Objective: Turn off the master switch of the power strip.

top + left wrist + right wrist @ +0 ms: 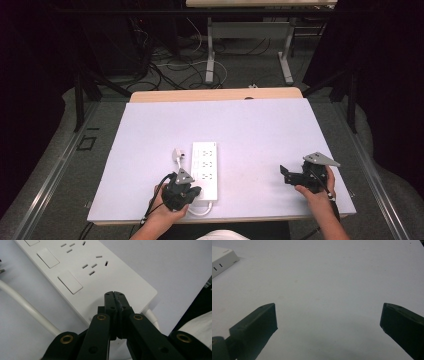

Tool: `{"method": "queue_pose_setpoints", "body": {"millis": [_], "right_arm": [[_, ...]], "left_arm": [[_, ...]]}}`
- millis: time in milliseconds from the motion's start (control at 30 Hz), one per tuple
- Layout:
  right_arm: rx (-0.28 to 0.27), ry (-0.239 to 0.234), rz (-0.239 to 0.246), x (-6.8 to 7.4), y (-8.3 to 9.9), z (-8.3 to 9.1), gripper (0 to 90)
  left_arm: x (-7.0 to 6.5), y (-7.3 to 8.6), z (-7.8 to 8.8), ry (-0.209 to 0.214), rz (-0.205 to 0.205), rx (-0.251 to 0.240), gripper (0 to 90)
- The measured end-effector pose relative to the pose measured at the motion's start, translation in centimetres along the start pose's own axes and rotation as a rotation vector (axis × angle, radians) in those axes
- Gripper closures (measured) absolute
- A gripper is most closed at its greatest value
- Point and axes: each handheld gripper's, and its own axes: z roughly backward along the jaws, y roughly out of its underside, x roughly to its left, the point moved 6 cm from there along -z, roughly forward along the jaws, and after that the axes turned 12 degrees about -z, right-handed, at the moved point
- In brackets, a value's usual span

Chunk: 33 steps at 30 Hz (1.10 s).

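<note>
Power strip [205, 170] sits near the front middle of the white surface [260, 130], its plug [177, 154] lying just beside it. Left tool [115, 296] is pressed together with nothing between, tips over the strip's near end, probably to pin or nudge it. Right tool [328, 315] is spread wide, well apart over bare surface, looks like it's just waiting.

The left claw [115, 293] is pressed closed (jaw tips meeting), while the right claw [328, 315] gapes wide.
</note>
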Motion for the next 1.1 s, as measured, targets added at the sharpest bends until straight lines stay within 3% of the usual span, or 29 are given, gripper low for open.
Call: {"method": "queue_pose_setpoints", "body": {"millis": [367,867,933,1100], "right_arm": [[0.007,-0.006,0.003,0.0,0.0,0.1,0.5],[-0.001,-0.001,0.003,0.0,0.0,0.0,0.6],[0.006,-0.006,0.004,0.0,0.0,0.1,0.6],[0.009,-0.001,0.004,-0.1,0.0,0.1,0.6]], "left_arm": [[0.1,0.0,0.0,0.005,0.002,-0.004,90.0],[-0.3,-0.2,0.1,0.027,-0.002,0.000,83.2],[-0.6,-0.3,0.1,0.032,0.007,-0.021,82.3],[-1.1,-0.5,0.3,0.034,-0.010,-0.018,78.0]]}}
